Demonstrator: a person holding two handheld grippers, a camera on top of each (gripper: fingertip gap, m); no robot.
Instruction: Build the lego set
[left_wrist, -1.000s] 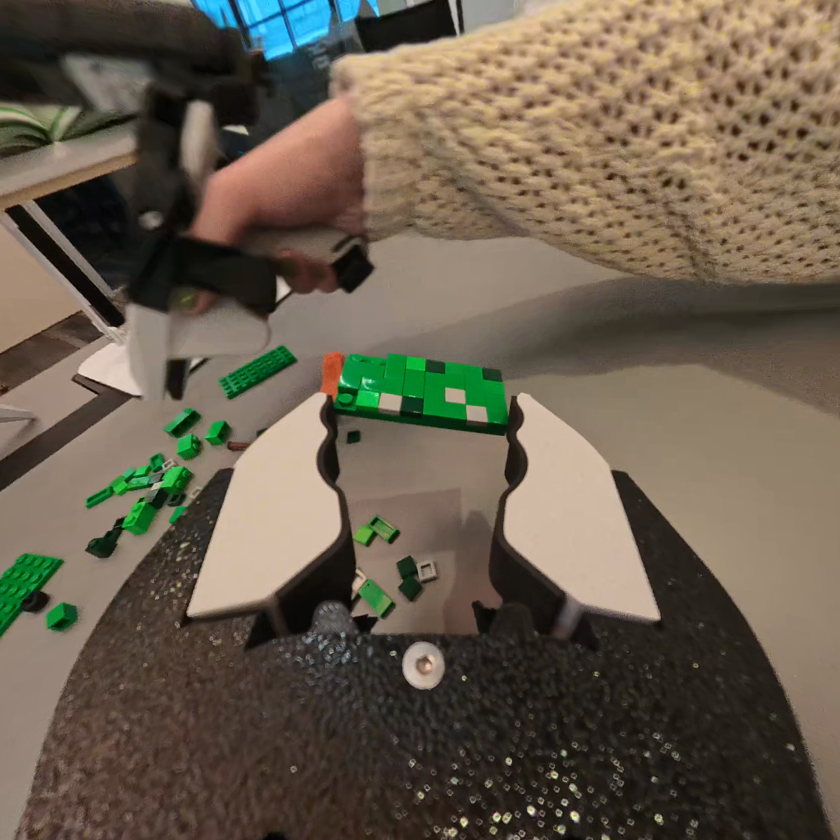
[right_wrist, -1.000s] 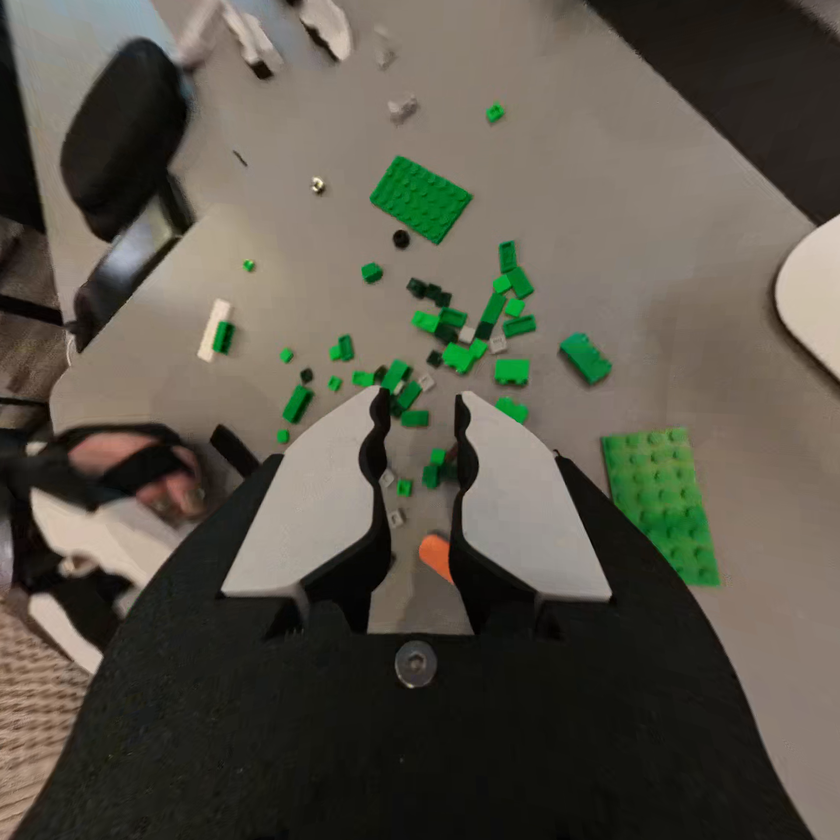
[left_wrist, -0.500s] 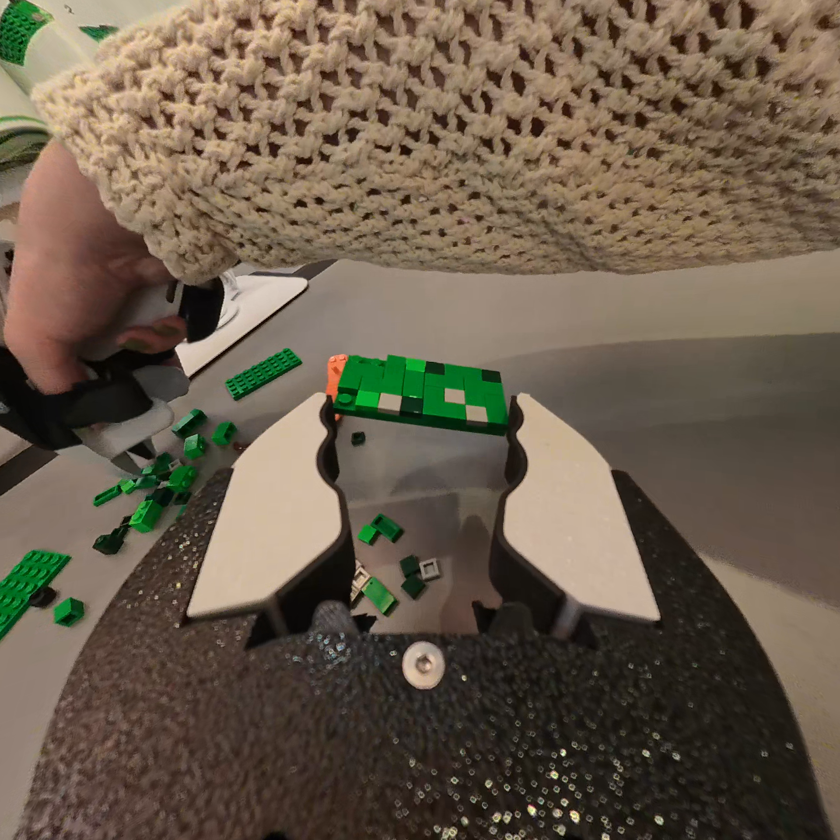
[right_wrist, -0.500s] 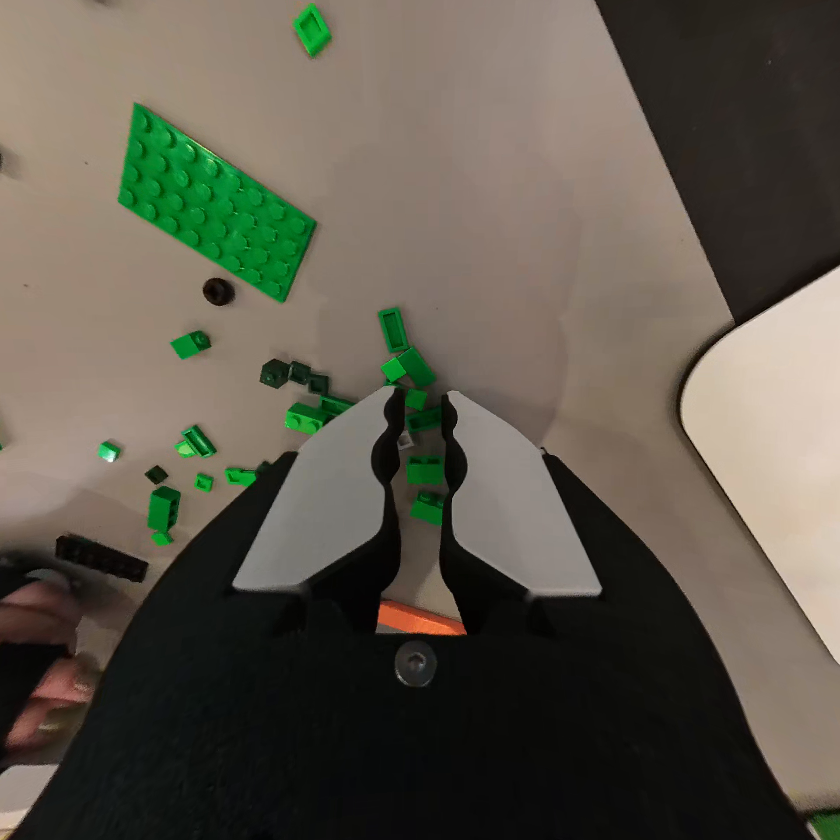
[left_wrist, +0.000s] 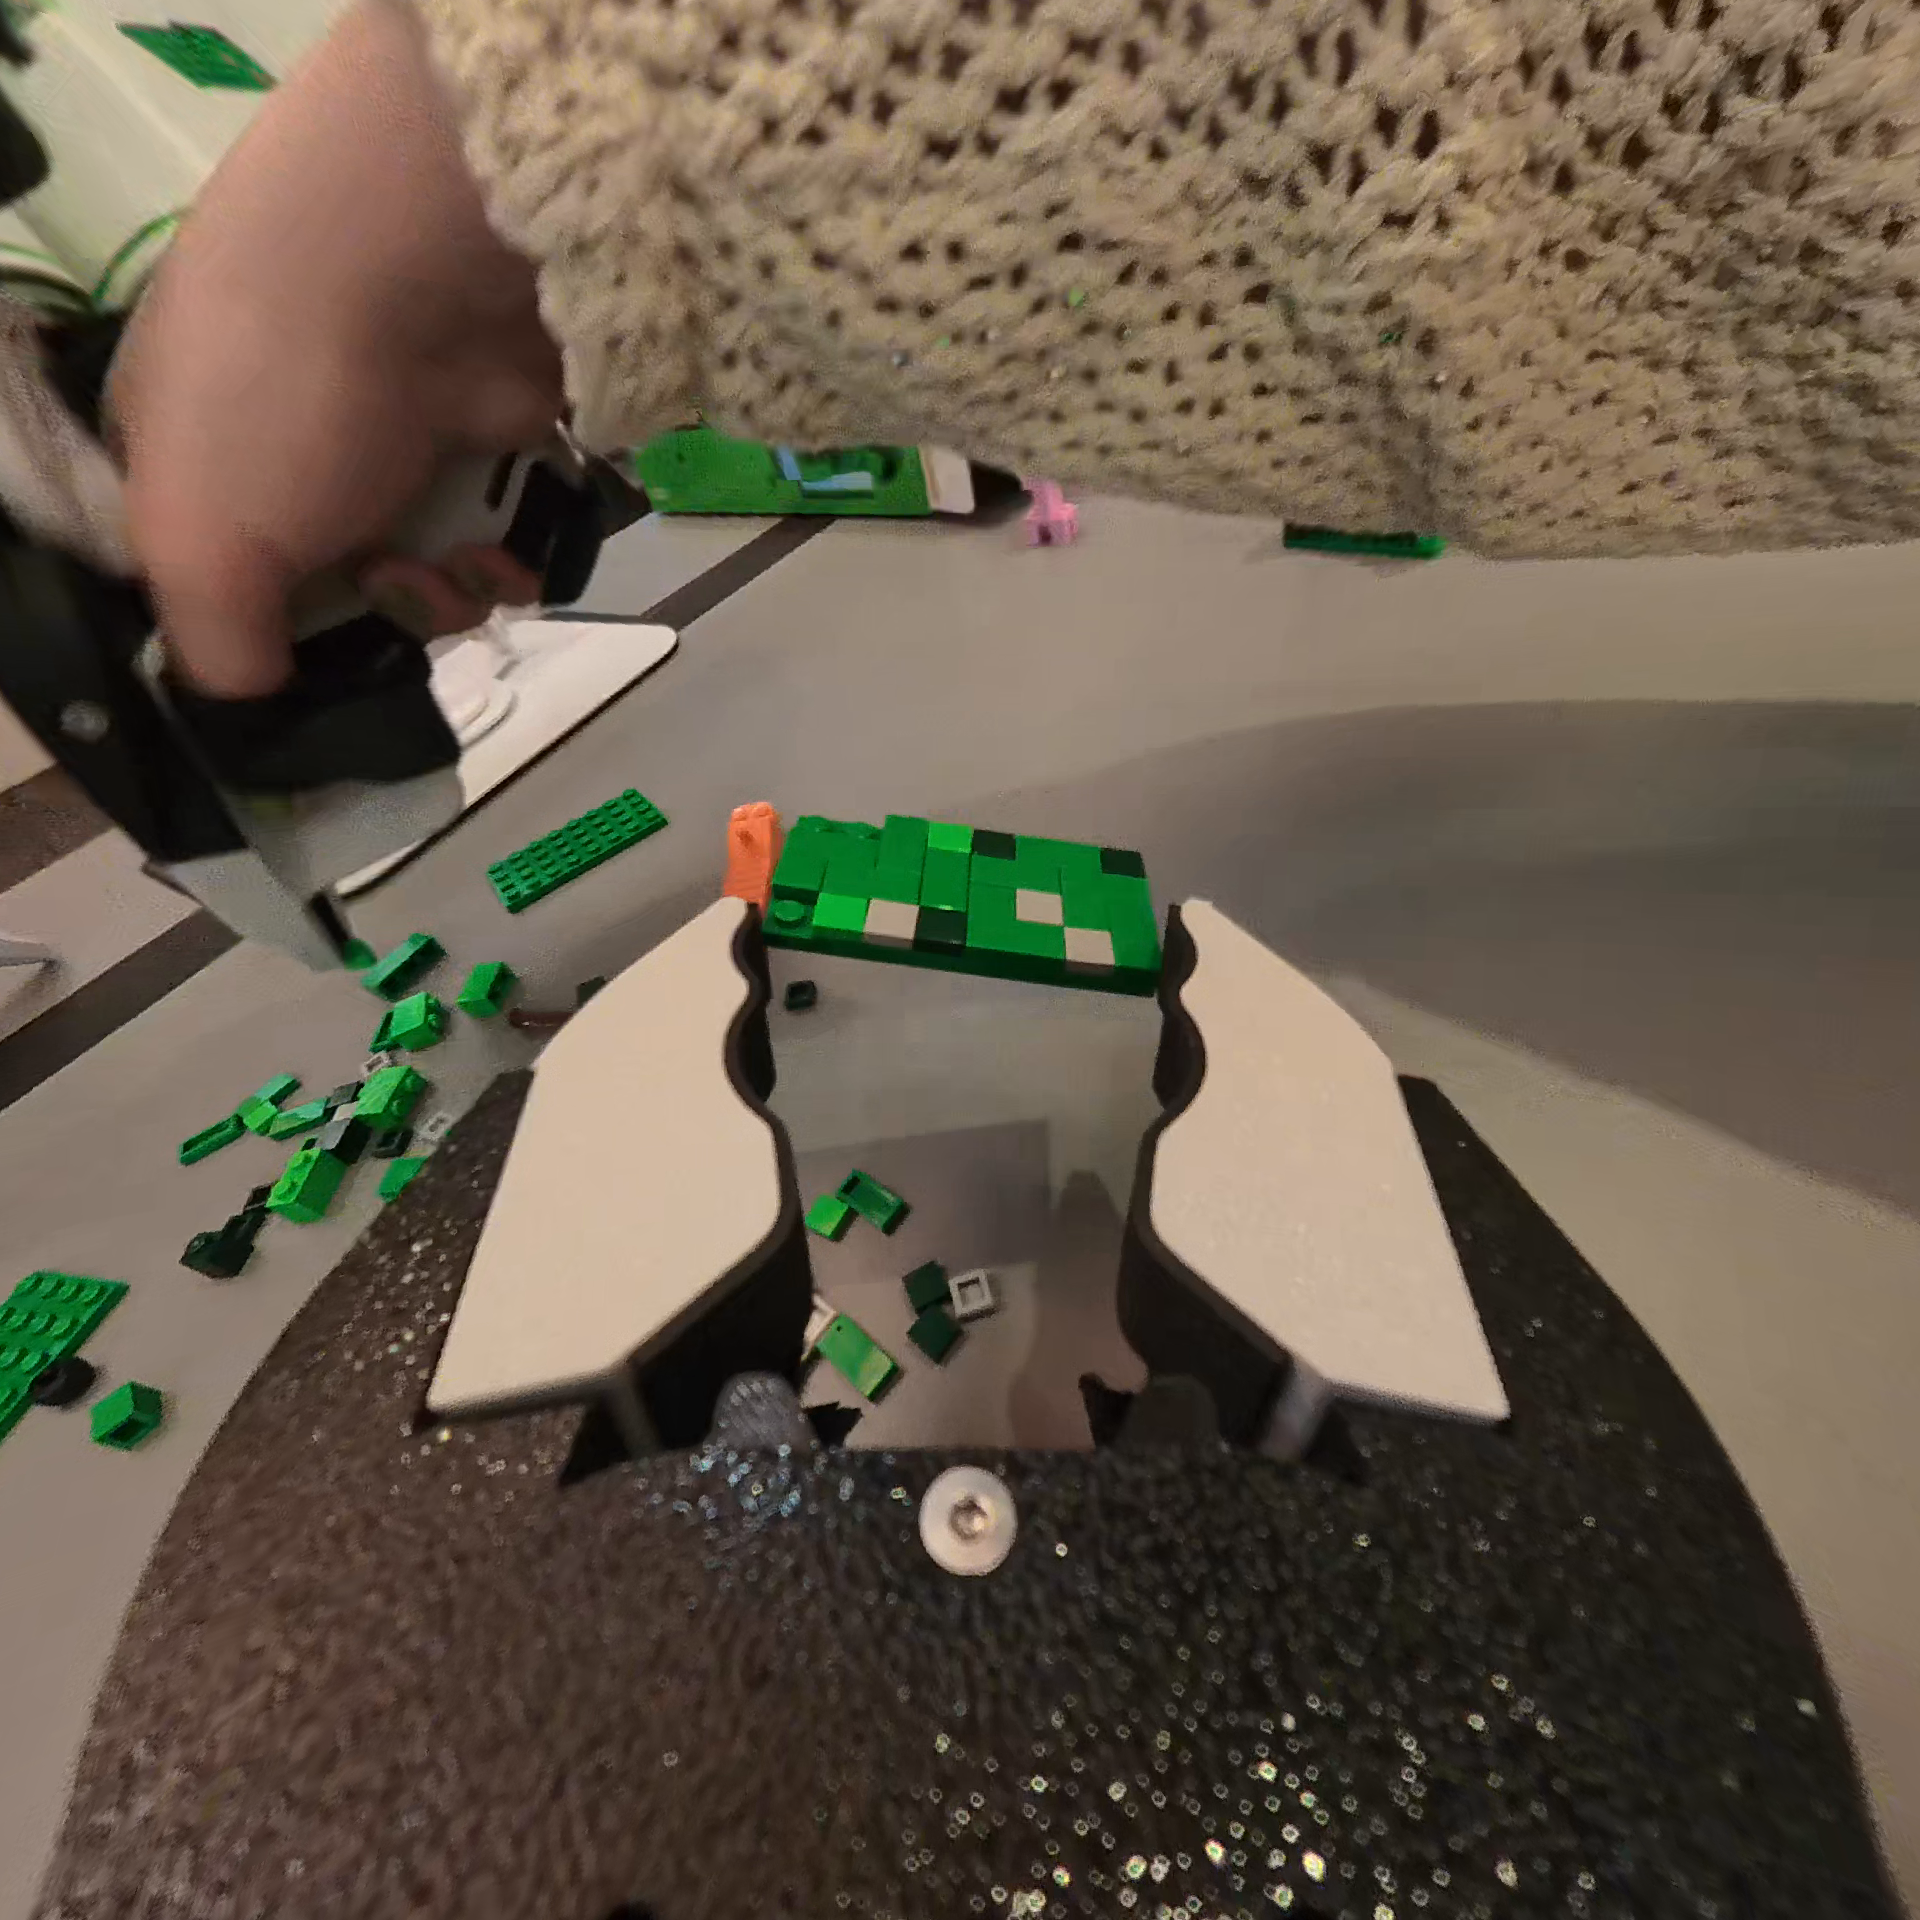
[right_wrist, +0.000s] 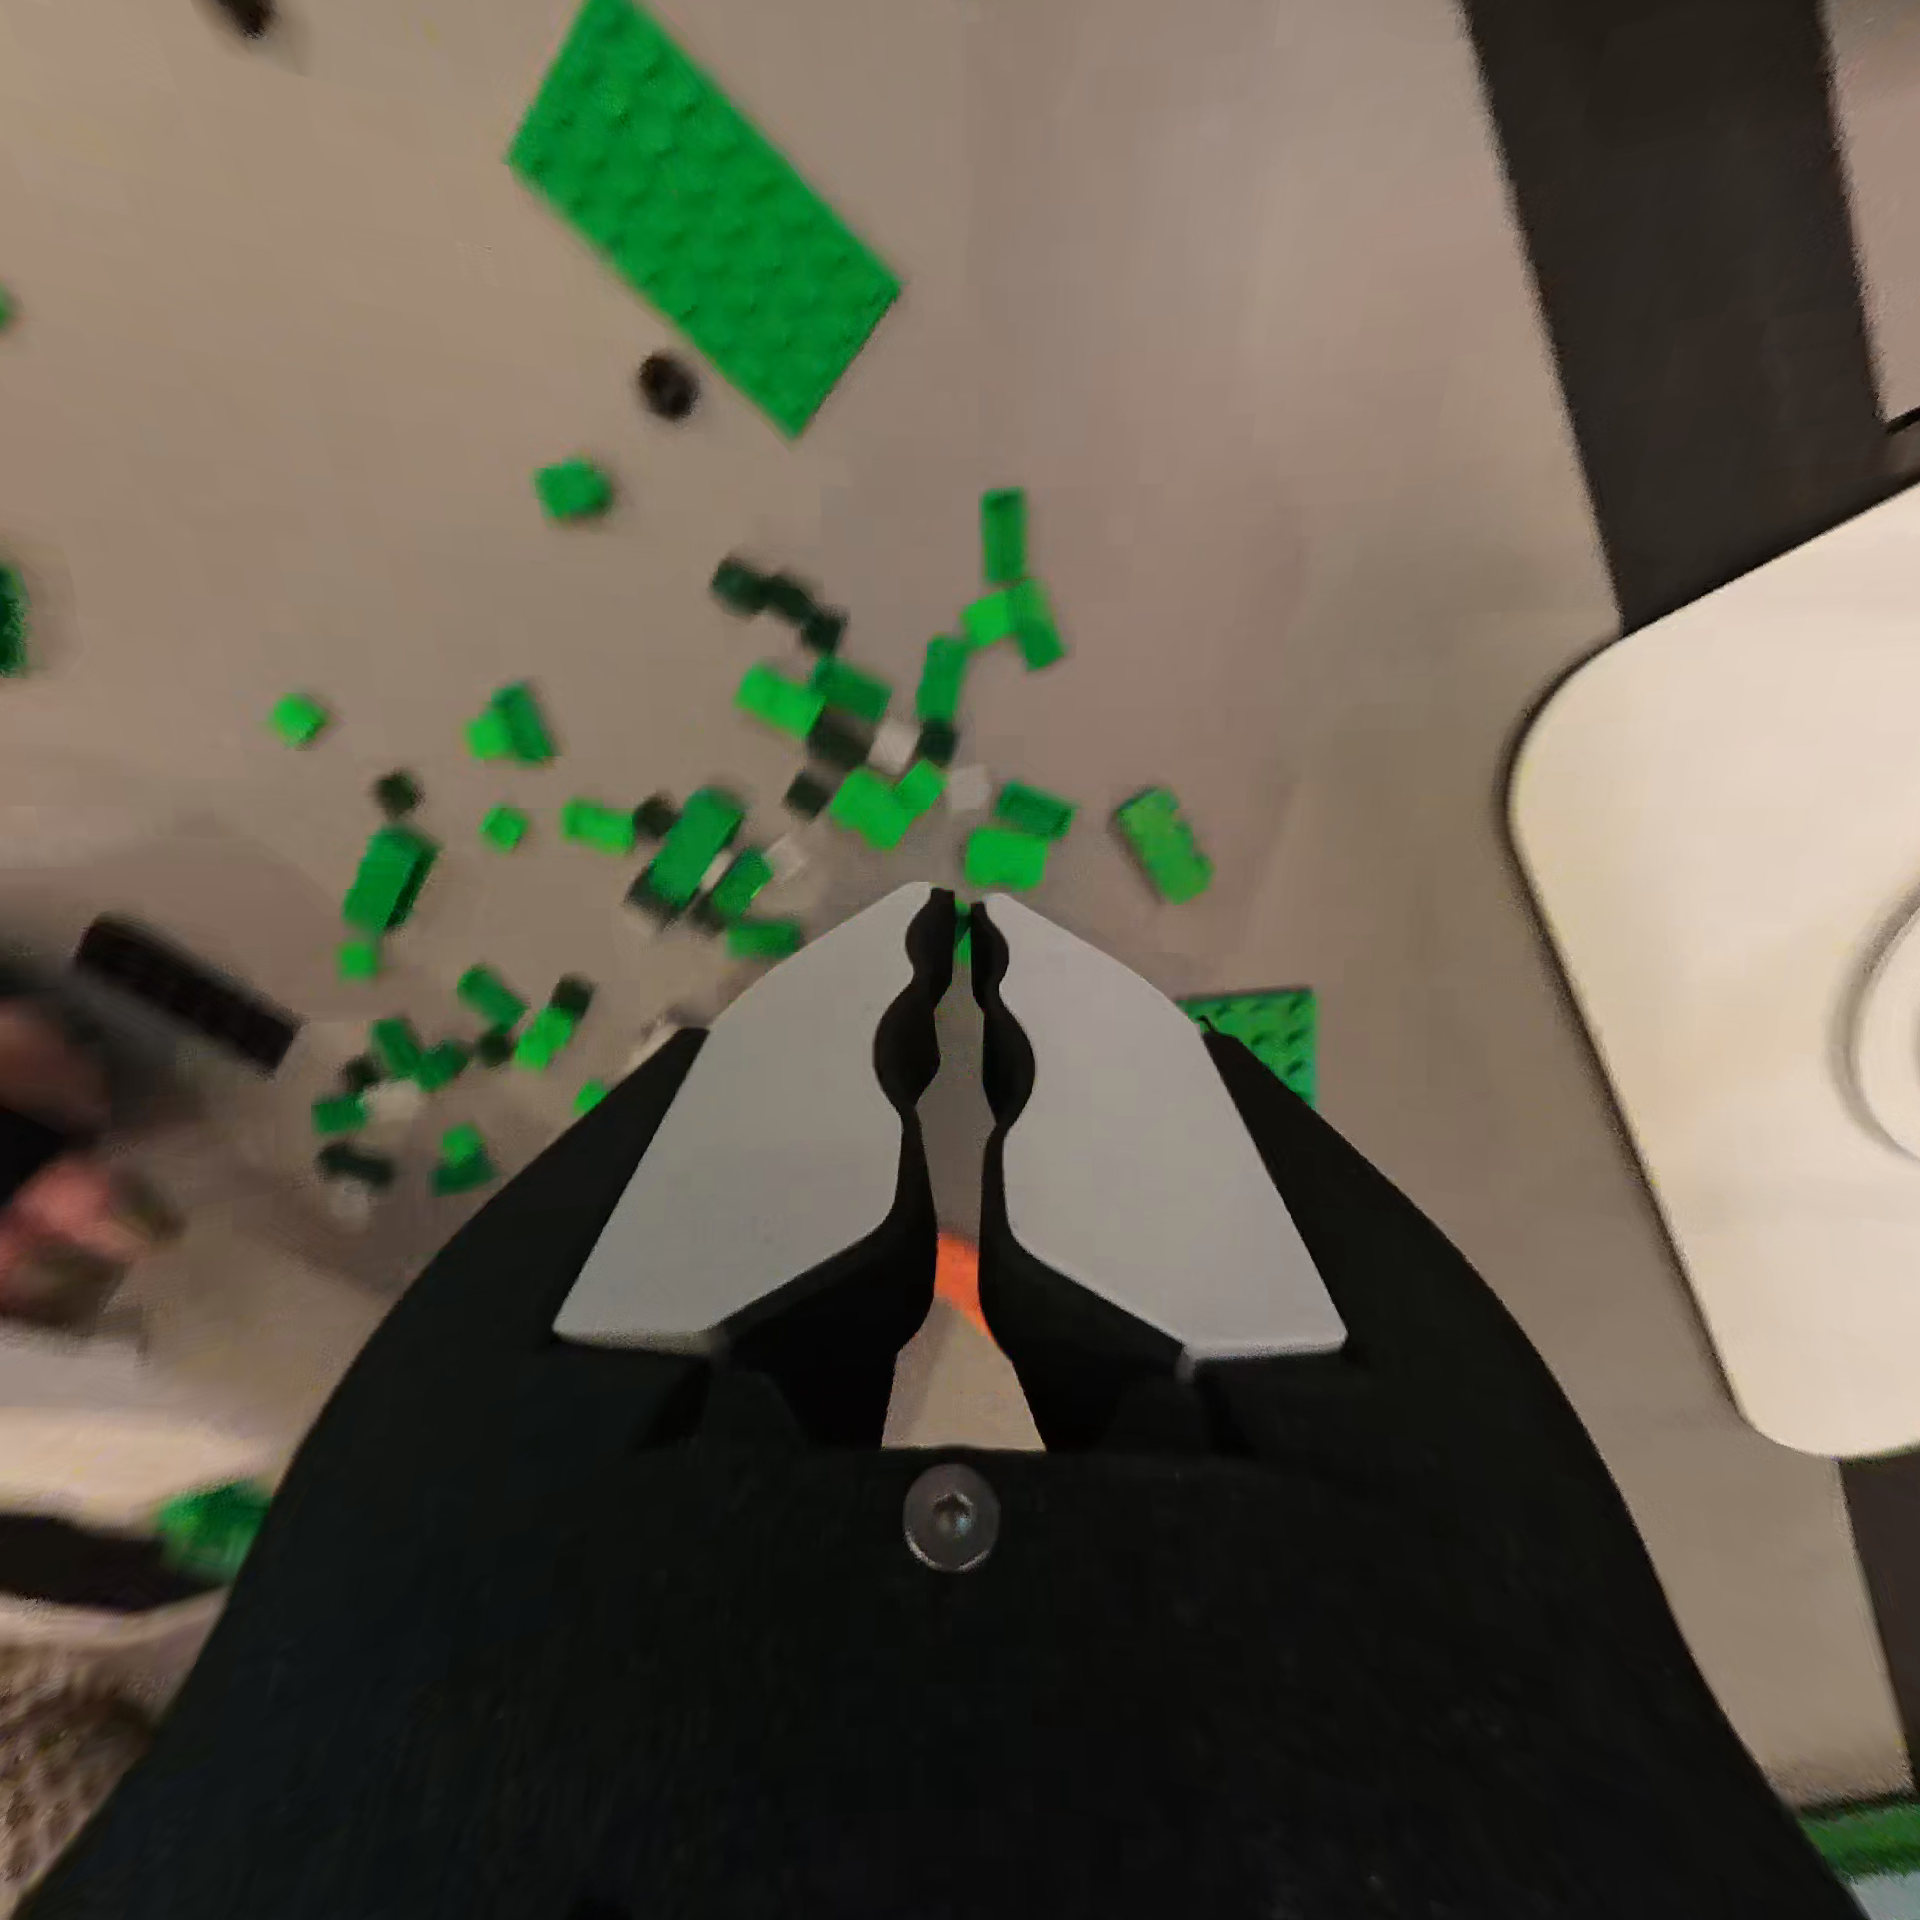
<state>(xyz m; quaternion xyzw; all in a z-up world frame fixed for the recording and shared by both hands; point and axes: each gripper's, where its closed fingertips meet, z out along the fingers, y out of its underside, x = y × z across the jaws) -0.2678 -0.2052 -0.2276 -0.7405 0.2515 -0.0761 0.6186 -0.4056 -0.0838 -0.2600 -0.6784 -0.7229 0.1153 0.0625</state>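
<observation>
Picking-up step. Right gripper (right_wrist: 961, 914) jaws nearly pressed together, pinching a small green brick (right_wrist: 962, 923). Left gripper (left_wrist: 961, 935) jaws spread around the green plate build (left_wrist: 961, 914). Next, probably: press brick onto build.

My left gripper (left_wrist: 961, 940) sits low over the table (left_wrist: 1455, 1039), its two fingers to either side of the tiled plate (left_wrist: 961, 909), which lies flat just beyond their tips. A small brick (left_wrist: 750, 860) stands against that plate's left end. Between my fingers, nearer the palm, a few loose pieces (left_wrist: 914, 1309) lie on the table. Left of all this lies the scattered pile (right_wrist: 727, 831), and my right gripper (right_wrist: 964, 914) hangs over its near edge, with a studded plate (right_wrist: 707, 208) beyond it.
</observation>
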